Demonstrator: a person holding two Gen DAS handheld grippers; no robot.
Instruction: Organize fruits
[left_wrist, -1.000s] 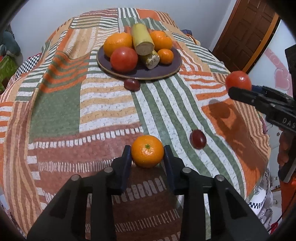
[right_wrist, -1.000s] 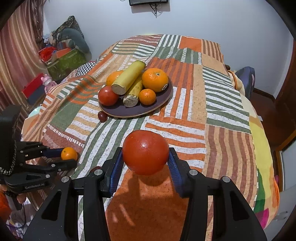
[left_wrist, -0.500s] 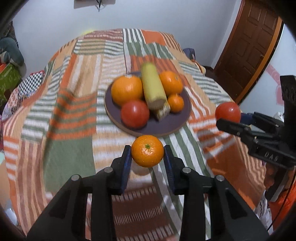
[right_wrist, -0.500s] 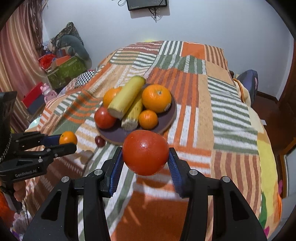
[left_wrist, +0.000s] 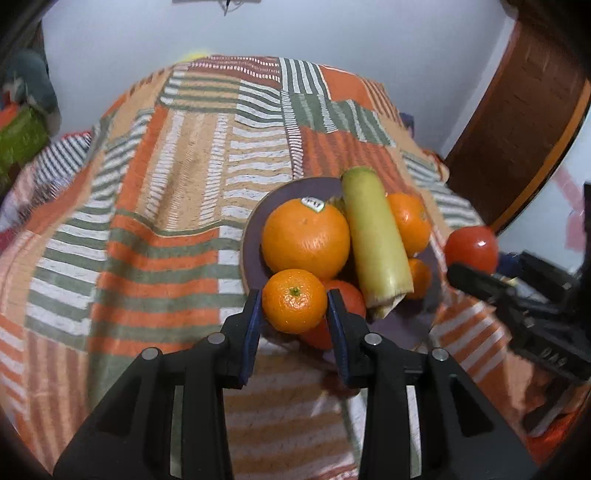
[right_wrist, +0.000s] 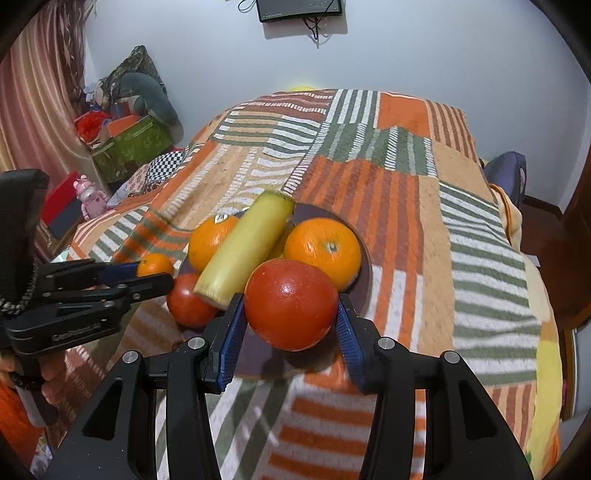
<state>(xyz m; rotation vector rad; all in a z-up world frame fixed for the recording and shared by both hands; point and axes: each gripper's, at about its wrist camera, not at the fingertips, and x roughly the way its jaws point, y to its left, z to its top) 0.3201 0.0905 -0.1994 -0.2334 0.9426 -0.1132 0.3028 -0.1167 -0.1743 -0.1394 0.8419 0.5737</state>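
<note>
Left gripper (left_wrist: 294, 301) around mandarin (left_wrist: 294, 301), beside plate (left_wrist: 255, 236).

A small glossy orange mandarin (left_wrist: 294, 301), green stem scar facing the camera, is pinched between the two blue-padded fingers of the left claw (left_wrist: 294, 314), raised just in front of the round dark purple plate (left_wrist: 255, 229) on the striped patchwork bedspread (left_wrist: 166, 206). A large smooth red tomato (right_wrist: 290, 304) sits clamped in the right claw (right_wrist: 291, 325), held above the plate's near edge. On the plate lie a big stickered orange (left_wrist: 306, 238), a second orange (right_wrist: 323, 251), a long pale yellow-green corn cob in its husk (left_wrist: 375, 245) laid across the pile, another red tomato (right_wrist: 190, 304) and a small mandarin (left_wrist: 419, 278).
</note>
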